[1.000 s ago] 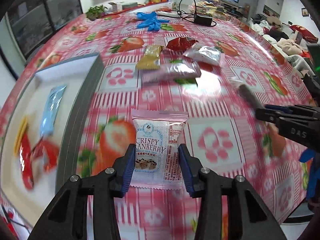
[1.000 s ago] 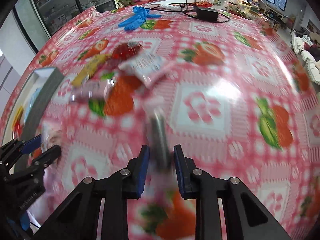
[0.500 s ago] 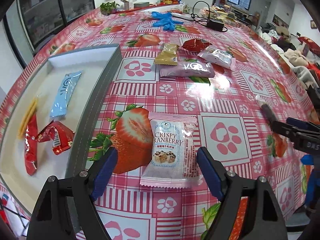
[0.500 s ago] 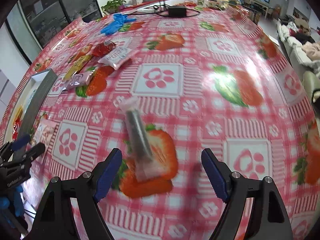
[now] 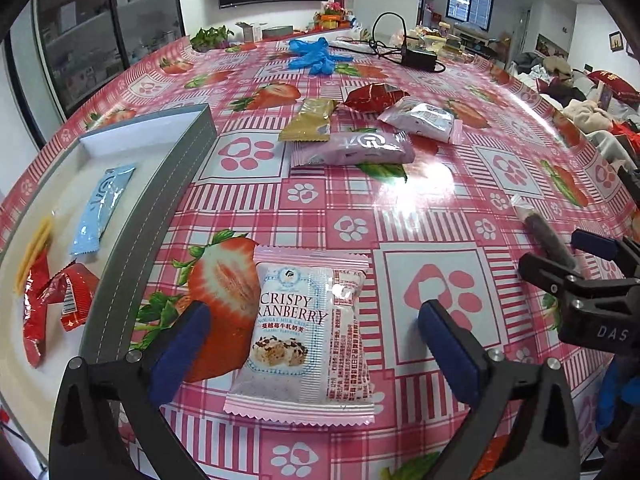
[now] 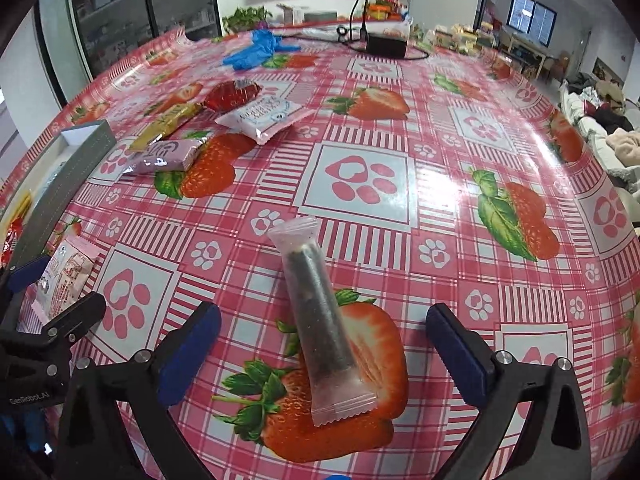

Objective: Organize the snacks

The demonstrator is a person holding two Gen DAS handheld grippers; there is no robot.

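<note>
My left gripper is open, its jaws wide on either side of a pink-edged Crispy Cranberry packet lying flat on the strawberry tablecloth. My right gripper is open around a clear stick pack with dark filling, also lying on the cloth. A grey-walled white tray at the left holds a blue packet, a yellow stick and red wrappers. Further back lie a gold packet, a purple packet, a red packet and a silver-white packet.
Blue gloves, a black power adapter with cable and a plant sit at the far end of the table. The right gripper shows in the left wrist view. The table edge curves away on the right.
Both grippers have opened wide and let go: the cranberry packet and the stick pack now lie loose on the cloth. Both cameras have pulled back a little.
</note>
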